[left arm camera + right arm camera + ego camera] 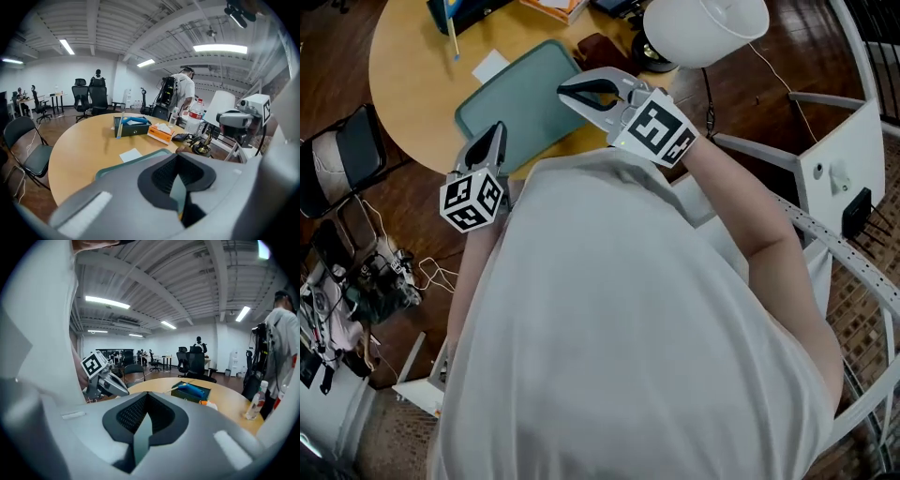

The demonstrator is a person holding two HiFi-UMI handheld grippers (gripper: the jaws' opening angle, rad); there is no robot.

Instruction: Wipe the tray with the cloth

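A teal tray (520, 103) lies on the round wooden table (408, 75), near its front edge; its rim (117, 165) shows in the left gripper view. A dark brown crumpled thing (598, 52), possibly the cloth, rests just beyond the tray's far right corner. My left gripper (496, 134) hovers at the tray's near edge, jaws together, holding nothing. My right gripper (565, 91) hangs over the tray's right side, tips touching, empty. Only a thin sliver shows between each pair of jaws in the gripper views (179, 190) (142, 434).
A dark box (131, 126) with a blue item, an orange tissue box (161, 132) and a white paper slip (490, 66) lie past the tray. A white lamp shade (705, 28) stands right of it. A black chair (342, 159) is left, a white rack (839, 178) right.
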